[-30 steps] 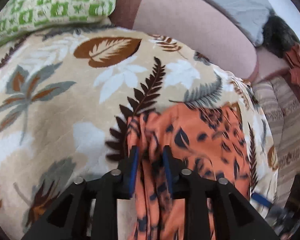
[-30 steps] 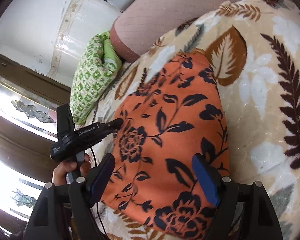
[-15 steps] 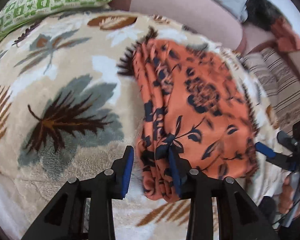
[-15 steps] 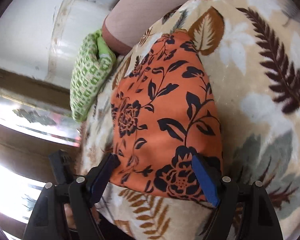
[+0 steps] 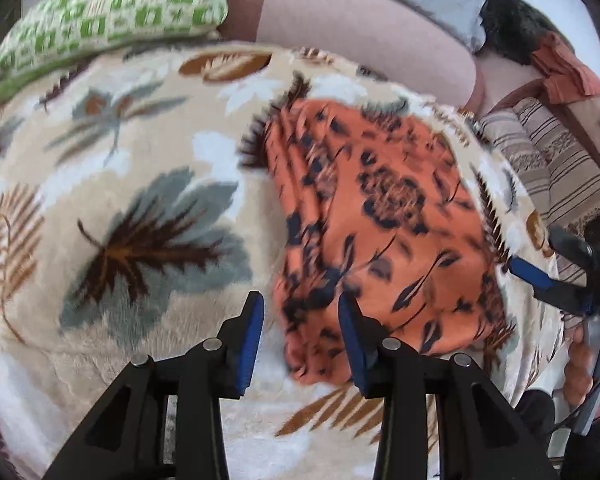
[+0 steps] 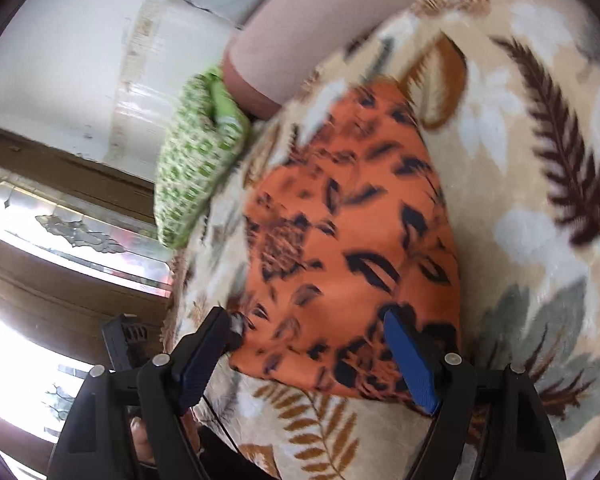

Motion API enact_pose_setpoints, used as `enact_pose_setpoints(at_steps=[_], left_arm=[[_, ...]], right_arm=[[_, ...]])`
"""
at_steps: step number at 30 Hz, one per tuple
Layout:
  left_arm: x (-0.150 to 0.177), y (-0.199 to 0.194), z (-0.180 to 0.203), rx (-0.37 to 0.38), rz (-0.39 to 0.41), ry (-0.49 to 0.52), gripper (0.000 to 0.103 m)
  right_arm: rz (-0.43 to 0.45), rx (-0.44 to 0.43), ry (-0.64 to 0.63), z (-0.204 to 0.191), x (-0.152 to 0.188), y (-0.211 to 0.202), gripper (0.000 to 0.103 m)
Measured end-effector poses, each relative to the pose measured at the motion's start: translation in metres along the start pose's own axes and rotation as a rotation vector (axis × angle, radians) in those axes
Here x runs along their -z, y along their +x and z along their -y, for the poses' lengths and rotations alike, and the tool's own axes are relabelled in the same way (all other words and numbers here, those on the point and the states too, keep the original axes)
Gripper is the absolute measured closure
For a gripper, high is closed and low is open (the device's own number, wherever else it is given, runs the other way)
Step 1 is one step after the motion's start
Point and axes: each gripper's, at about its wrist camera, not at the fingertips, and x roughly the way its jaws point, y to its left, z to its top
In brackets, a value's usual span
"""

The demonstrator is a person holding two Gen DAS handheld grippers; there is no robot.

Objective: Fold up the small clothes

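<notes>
Orange floral cloth (image 5: 384,224), folded into a compact bundle, lies flat on the leaf-print blanket (image 5: 140,208) that covers the bed. In the left wrist view it sits right of centre, bunched pleats along its left edge and smooth face to the right. Both frames are motion-blurred.

Left gripper (image 5: 300,320) hovers at the near left corner of the cloth. Its jaws have just been opening; the gap is now moderate. The cloth's near edge shows between the blue pads, but they do not press on it; the cloth is not gripped. Left pad is over bare blanket, right pad over the cloth.

Right gripper (image 6: 312,356) is at the near edge of the cloth in its own view, fingers wide apart, straddling the near end of the bundle with no squeeze on it. The same gripper shows at the far right in the left wrist view (image 5: 540,280), just beside the cloth's right edge, a hand (image 5: 588,360) gripping its handle.

Green checked pillow (image 5: 112,16) lies at the far left, beyond the blanket. Striped fabric (image 5: 560,168) at far right, off the blanket.
</notes>
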Motion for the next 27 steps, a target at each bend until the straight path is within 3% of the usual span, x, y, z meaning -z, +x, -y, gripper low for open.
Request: enact_pose_setpoints(at_steps=[3, 5, 8, 9, 12, 15, 18, 24, 27], left_arm=[[-0.019, 0.001, 0.012, 0.0, 0.03, 0.002, 0.05], [-0.034, 0.013, 0.016, -0.018, 0.03, 0.001, 0.049], [-0.04, 0.047, 0.01, -0.121, -0.055, -0.008, 0.049], [-0.038, 0.058, 0.003, -0.126, -0.091, -0.036, 0.048], [-0.033, 0.054, -0.002, -0.114, -0.057, -0.054, 0.046], [-0.031, 0.052, 0.0, -0.126, -0.053, -0.04, 0.047], [-0.031, 0.051, 0.0, -0.125, -0.057, -0.05, 0.047], [-0.029, 0.043, 0.004, -0.137, -0.043, -0.044, 0.047], [-0.026, 0.036, 0.007, -0.135, -0.041, -0.047, 0.047]], right_arm=[[0.021, -0.016, -0.017, -0.007, -0.027, 0.009, 0.021], [0.016, 0.007, -0.001, -0.001, -0.04, 0.021, 0.021], [-0.076, 0.027, 0.101, 0.03, -0.046, 0.054, 0.021], [-0.069, 0.031, 0.126, 0.039, -0.044, 0.057, 0.021], [-0.031, 0.003, 0.107, 0.028, -0.041, 0.045, 0.021], [-0.009, 0.03, 0.027, 0.016, -0.04, 0.04, 0.02], [-0.052, 0.072, 0.058, 0.03, -0.038, 0.058, 0.019], [-0.002, 0.065, -0.011, 0.002, -0.034, 0.042, 0.018], [-0.067, 0.127, 0.0, 0.021, -0.031, 0.066, 0.015]])
